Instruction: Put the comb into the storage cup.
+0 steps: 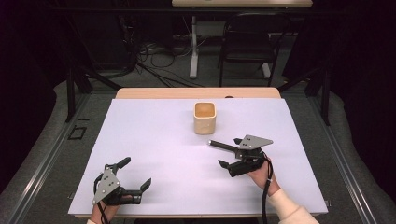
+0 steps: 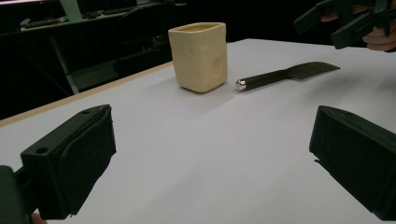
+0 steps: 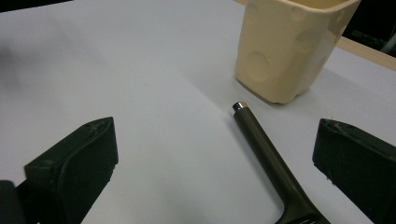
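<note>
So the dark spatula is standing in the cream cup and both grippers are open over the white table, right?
Not quite. The dark spatula is not in the cream cup; it lies flat on the white table beside the cup, its handle end pointing toward it, as the left gripper view shows. The left gripper and the right gripper are both open.

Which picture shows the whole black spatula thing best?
The left gripper view: the dark spatula with a silver-tipped handle lies there full length, handle to slotted blade. The right gripper view shows its handle close, the blade cut off. In the high view the right gripper covers its blade.
</note>
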A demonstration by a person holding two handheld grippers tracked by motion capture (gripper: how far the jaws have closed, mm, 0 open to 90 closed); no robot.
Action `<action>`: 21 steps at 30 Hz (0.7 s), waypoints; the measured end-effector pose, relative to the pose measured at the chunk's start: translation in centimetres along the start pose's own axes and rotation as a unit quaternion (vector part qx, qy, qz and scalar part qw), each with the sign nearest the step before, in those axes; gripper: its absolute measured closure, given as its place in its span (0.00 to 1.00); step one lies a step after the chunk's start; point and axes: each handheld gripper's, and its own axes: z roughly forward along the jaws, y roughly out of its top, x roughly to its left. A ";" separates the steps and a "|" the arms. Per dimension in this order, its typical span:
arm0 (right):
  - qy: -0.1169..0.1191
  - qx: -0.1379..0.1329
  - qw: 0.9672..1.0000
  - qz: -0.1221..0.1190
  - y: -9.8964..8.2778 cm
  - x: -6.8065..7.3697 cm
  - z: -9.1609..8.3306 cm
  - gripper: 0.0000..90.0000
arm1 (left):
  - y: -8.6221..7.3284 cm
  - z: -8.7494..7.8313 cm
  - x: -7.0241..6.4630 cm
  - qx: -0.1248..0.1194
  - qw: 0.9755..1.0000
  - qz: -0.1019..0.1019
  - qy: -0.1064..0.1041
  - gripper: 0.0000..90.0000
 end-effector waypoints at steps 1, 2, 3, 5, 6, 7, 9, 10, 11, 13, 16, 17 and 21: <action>0.001 0.002 1.000 0.001 0.1 -0.1 0.1 0.00 | 0.0 0.0 0.0 0.000 1.000 0.001 0.000 0.00; 0.000 0.004 1.000 0.003 0.1 -0.3 0.3 0.00 | 0.0 0.0 0.0 0.000 1.000 0.001 0.000 0.00; 0.000 0.005 1.000 0.005 0.2 -0.5 0.4 0.00 | 0.0 0.0 0.0 0.000 1.000 0.001 0.000 0.00; 0.001 0.008 1.000 0.012 0.3 -0.8 0.6 0.00 | 0.0 0.0 0.0 0.000 1.000 0.001 0.000 0.00; 0.001 0.008 1.000 0.012 0.3 -0.8 0.6 0.00 | 0.0 0.0 0.0 0.000 1.000 0.001 0.000 0.00; 0.000 0.009 1.000 0.015 0.4 -1.1 0.9 0.00 | 0.0 0.0 0.0 0.000 1.000 0.001 0.000 0.00; -0.002 0.011 1.000 0.018 0.5 -1.4 1.1 0.00 | 0.0 0.0 0.1 0.000 1.000 0.001 0.001 0.00; -0.003 0.012 1.000 0.020 0.6 -1.5 1.2 0.00 | 0.0 0.0 0.1 0.000 1.000 0.001 0.001 0.00; -0.003 0.013 1.000 0.022 0.6 -1.6 1.4 0.00 | 0.0 0.0 0.0 0.000 1.000 0.000 0.000 0.00; -0.007 0.016 1.000 0.023 0.7 -1.8 1.7 0.00 | 0.0 0.0 0.1 0.000 1.000 0.001 0.000 0.00; -0.012 0.021 0.999 0.027 0.9 -2.2 2.1 0.00 | 0.0 0.0 0.0 0.000 1.000 -0.001 0.001 0.00; -0.013 0.020 0.999 0.028 1.0 -2.3 2.2 0.02 | 0.0 0.0 0.0 0.000 1.000 -0.001 0.001 0.00; -0.017 0.024 0.999 0.028 1.3 -2.6 2.6 0.10 | 0.0 0.0 0.1 0.000 1.000 0.000 0.000 0.00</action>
